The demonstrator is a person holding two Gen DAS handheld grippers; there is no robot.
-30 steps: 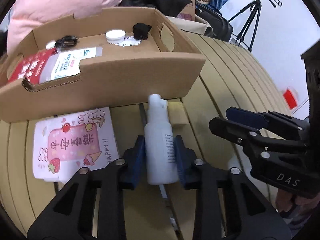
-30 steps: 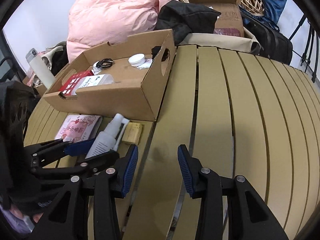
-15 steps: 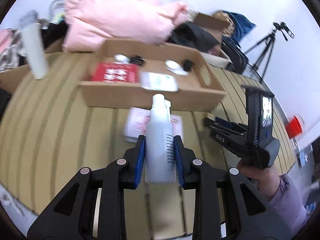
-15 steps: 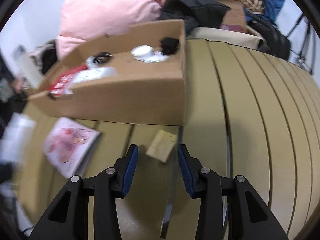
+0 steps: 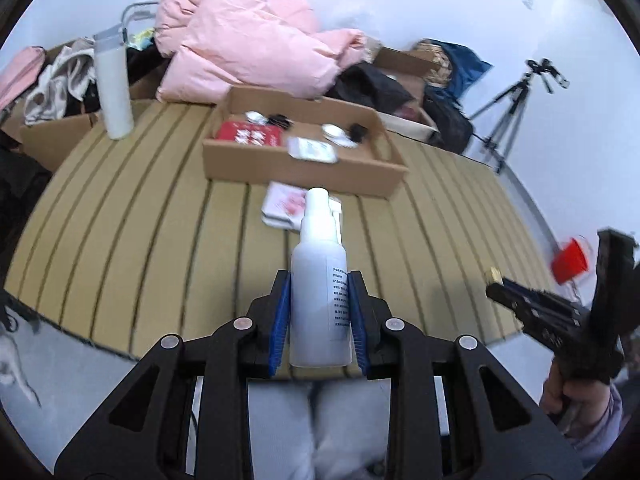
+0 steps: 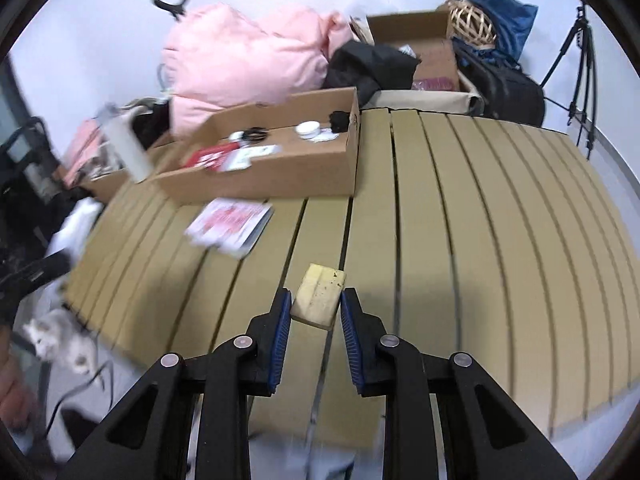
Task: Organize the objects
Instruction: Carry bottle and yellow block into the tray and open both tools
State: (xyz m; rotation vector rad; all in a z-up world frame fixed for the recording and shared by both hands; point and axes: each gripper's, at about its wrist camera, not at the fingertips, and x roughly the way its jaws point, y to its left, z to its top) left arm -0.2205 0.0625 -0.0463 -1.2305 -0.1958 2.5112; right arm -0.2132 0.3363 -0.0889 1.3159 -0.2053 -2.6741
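RISK: spray bottle (image 5: 320,292) could be slipping out, being smooth and held only low on its body | LOOK: white, upright, printed label | LEFT: left claw (image 5: 319,320) is clamping it, raised above the desk (image 5: 140,220) | RIGHT: right claw (image 6: 314,326) is holding the yellow sponge (image 6: 319,295) narrowly, short of the cardboard box (image 6: 280,176).

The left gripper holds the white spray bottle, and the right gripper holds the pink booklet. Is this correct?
Not quite. The left gripper does hold the white spray bottle, but the right wrist view shows the right gripper around the yellow sponge; the pink booklet lies on the table.
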